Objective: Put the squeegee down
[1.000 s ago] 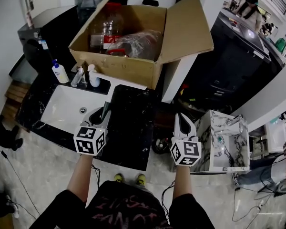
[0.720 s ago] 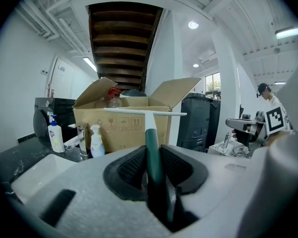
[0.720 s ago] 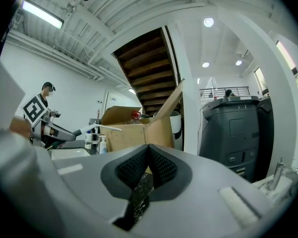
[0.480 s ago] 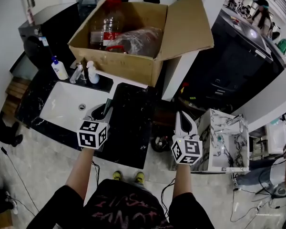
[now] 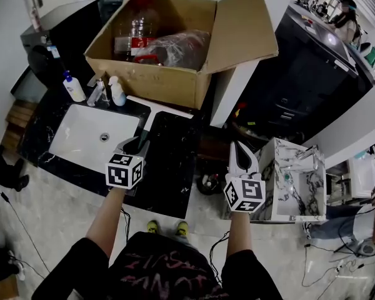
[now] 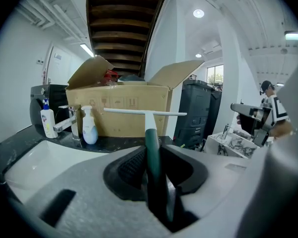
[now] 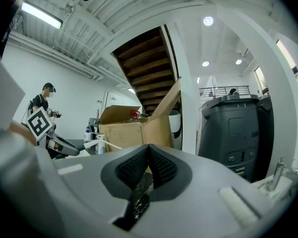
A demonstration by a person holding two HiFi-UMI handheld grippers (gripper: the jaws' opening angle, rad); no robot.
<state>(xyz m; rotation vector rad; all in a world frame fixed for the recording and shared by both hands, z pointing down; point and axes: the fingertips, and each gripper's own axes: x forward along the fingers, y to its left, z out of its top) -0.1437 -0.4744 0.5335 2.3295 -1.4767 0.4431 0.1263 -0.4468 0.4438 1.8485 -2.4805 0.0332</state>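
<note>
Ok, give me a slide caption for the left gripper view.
Left gripper holds a squeegee by its green handle, cardboard box behind.

The sink (image 5: 75, 139) is set in the left part of the counter (image 5: 175, 167), and behind it stands a tap (image 5: 99, 92) with the left bottle (image 5: 74, 87) and the right bottle (image 5: 117, 92) beside it. Behind them sits the box (image 5: 156, 83) — a jug (image 5: 132, 33) and a bag (image 5: 175, 45) are in it. The squeegee (image 5: 151, 111) is over the counter, just right of the sink — in front of the box.
</note>
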